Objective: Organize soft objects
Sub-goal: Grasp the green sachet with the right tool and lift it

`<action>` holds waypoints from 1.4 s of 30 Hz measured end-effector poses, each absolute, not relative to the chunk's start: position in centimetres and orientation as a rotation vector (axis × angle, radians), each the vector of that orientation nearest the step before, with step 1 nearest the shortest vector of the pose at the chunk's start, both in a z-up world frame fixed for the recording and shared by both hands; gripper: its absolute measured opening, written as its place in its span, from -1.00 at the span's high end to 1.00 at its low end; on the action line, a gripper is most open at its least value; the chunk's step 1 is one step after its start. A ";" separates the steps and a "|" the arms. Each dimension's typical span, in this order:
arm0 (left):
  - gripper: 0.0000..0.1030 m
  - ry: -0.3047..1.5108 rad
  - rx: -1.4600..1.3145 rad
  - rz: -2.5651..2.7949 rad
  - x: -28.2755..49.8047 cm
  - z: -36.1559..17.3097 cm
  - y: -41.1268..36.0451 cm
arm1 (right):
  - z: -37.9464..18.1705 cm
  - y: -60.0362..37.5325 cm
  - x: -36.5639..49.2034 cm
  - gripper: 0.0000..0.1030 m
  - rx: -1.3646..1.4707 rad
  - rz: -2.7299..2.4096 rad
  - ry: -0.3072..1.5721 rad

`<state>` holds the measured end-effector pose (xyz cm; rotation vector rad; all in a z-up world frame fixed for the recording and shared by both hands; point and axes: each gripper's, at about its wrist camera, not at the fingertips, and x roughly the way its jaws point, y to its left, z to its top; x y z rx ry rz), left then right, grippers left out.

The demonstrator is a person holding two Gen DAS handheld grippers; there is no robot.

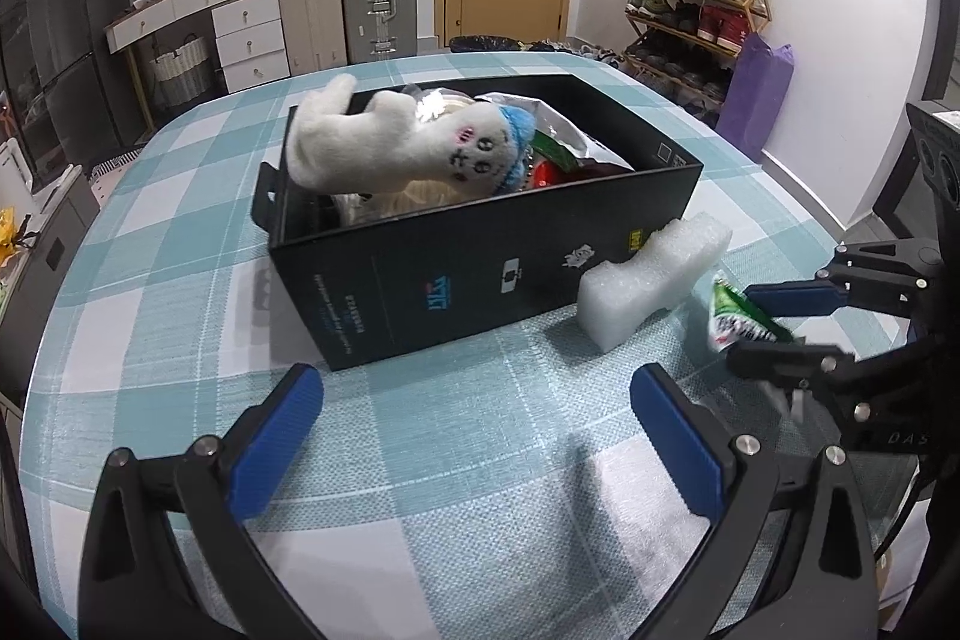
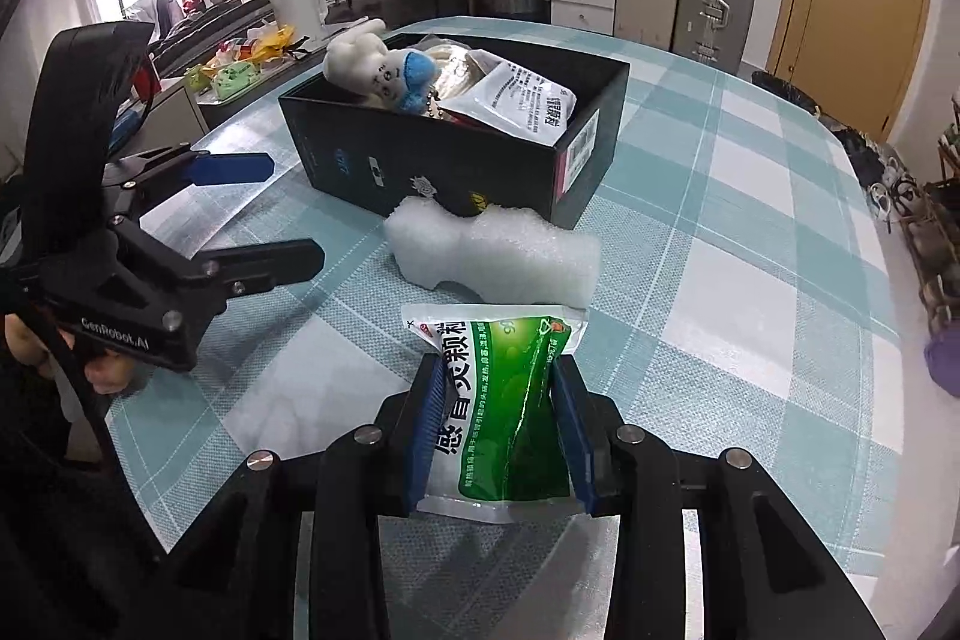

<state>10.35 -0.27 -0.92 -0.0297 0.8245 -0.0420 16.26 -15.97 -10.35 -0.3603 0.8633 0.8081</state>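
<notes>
A black box stands on the checked tablecloth and holds a white plush toy with a blue cap and several packets. It also shows in the right wrist view, with the plush toy at its left end. A white foam block lies beside the box's near right corner; it also shows in the right wrist view. My right gripper is shut on a green and white pouch, held above the table just behind the foam. My left gripper is open and empty in front of the box.
The round table carries a teal and white checked cloth. Drawers, suitcases and a door stand behind it. A shoe rack and a purple bag are at the right. My right gripper with the pouch shows in the left wrist view.
</notes>
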 end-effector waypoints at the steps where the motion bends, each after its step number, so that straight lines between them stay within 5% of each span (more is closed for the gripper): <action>1: -1.00 0.825 -0.030 -0.041 10.4 -0.9 -0.3 | -10.4 -15.6 16.1 0.29 -0.360 0.820 0.864; 28: -0.97 0.846 -0.018 -0.029 12.6 -1.2 -4.3 | -8.9 -19.1 16.9 0.29 -0.319 0.720 0.830; 36: -0.27 0.843 -0.100 -0.088 13.1 -1.0 -4.3 | -8.9 -19.6 17.2 0.29 -0.310 0.717 0.832; 42: -0.19 0.840 -0.134 -0.112 13.4 -0.7 -4.2 | -9.2 -19.4 17.1 0.29 -0.312 0.723 0.835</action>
